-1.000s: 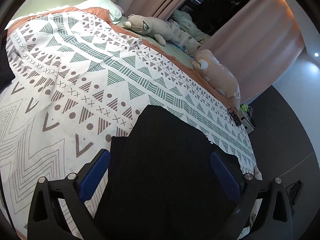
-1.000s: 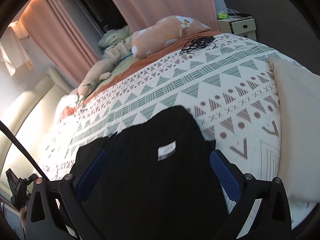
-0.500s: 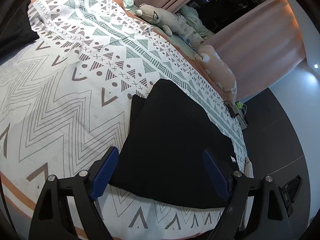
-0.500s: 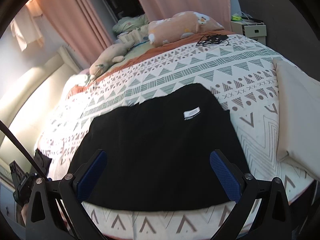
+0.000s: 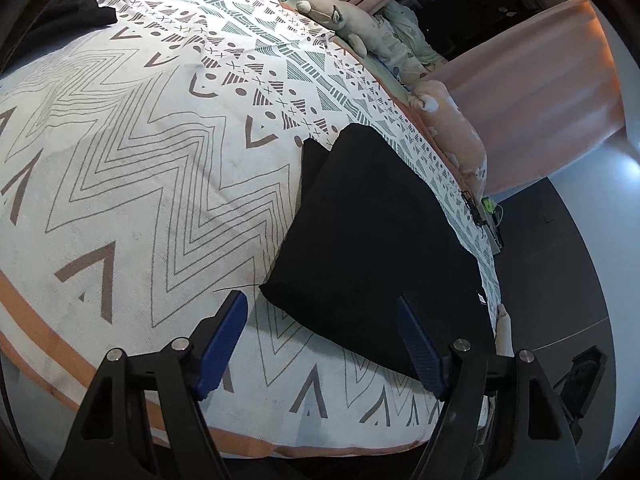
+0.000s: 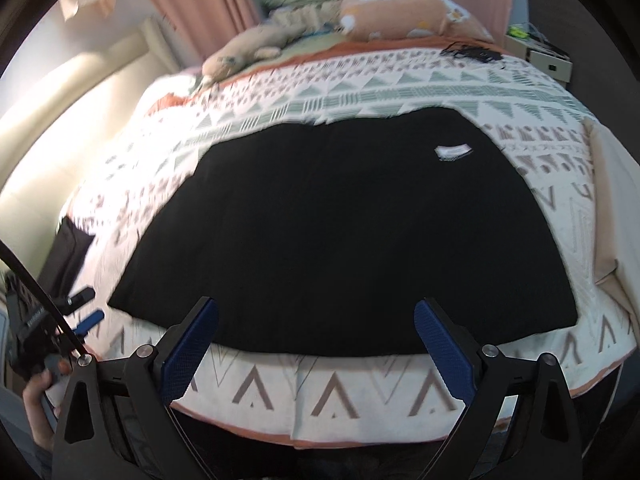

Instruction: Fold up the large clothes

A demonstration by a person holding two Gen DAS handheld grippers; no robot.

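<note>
A black garment lies flat and folded on the patterned bed cover, near the bed's front edge. In the right wrist view the garment shows a small white label at its far right. My left gripper hovers over the garment's near left corner; its jaws are closing, and the corner lies below them untouched. My right gripper stands open above the garment's near hem, holding nothing. The left gripper also shows at the far left of the right wrist view, held by a hand.
A second dark garment lies at the bed's far left. Plush toys line the far side by pink curtains. A black cable lies near them. A cream pillow sits at the right, a nightstand beyond.
Both grippers have drawn back toward the bed's front edge, so the whole black garment now shows. The left jaws have narrowed. The right jaws stay wide.
</note>
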